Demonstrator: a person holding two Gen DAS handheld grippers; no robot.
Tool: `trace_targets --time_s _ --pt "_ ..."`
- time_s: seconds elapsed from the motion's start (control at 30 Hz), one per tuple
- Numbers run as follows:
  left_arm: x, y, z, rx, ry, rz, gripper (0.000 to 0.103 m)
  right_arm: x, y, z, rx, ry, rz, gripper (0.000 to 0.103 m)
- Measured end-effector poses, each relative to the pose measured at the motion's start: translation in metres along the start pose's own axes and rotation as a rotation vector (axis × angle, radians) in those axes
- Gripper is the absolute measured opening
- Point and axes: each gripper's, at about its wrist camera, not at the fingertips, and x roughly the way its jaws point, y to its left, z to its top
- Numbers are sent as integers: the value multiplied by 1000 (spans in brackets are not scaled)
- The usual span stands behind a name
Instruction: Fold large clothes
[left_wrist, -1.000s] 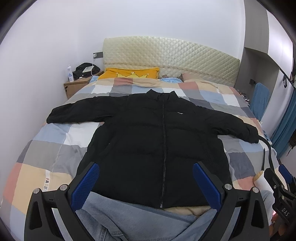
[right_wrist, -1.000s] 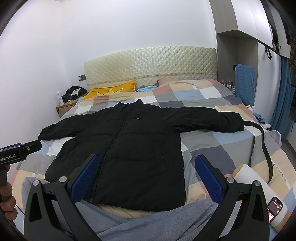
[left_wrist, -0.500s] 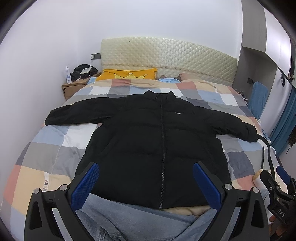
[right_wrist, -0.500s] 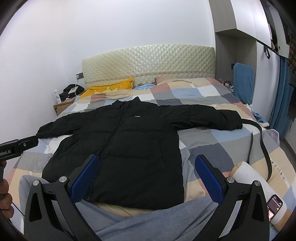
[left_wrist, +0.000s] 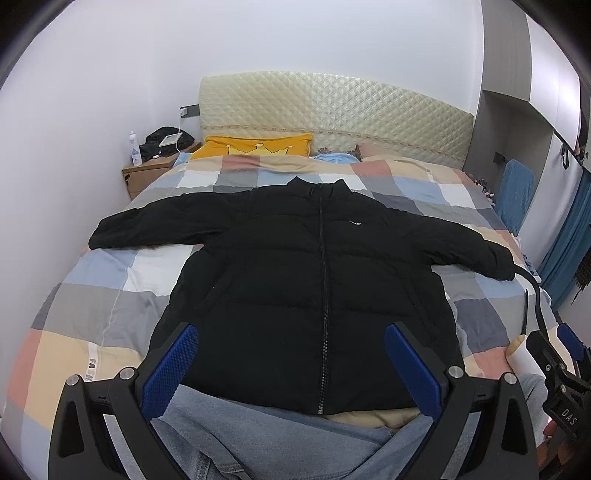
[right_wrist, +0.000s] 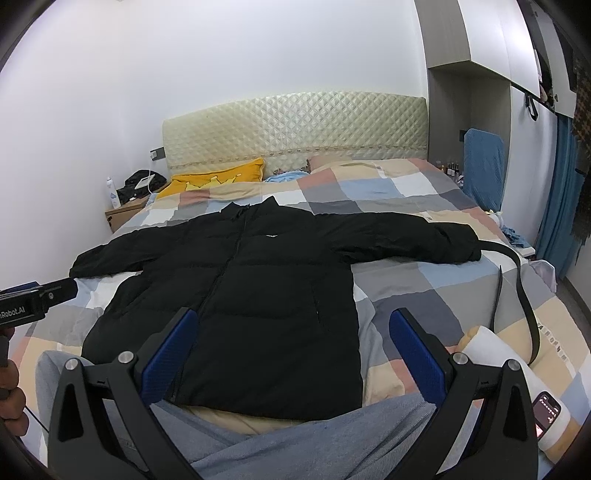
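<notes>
one black padded zip-front jacket (left_wrist: 317, 295) is spread flat, front up, sleeves out, on the checked pastel quilt (left_wrist: 110, 295). the left gripper (left_wrist: 291, 354) and right gripper (right_wrist: 291, 343) are each held with blue-padded jaws wide apart, empty, above the hem. grey-blue denim cloth (right_wrist: 295, 446) lies under both. bare quilt is left on either side; one black belt (right_wrist: 517, 291) lies past the right cuff.
</notes>
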Motion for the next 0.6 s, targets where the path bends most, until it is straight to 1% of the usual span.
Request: trace_targets --time_s 0.6 --pt "6 -3 2 7 16 -9 102 1 2 4 4 -3 0 103"
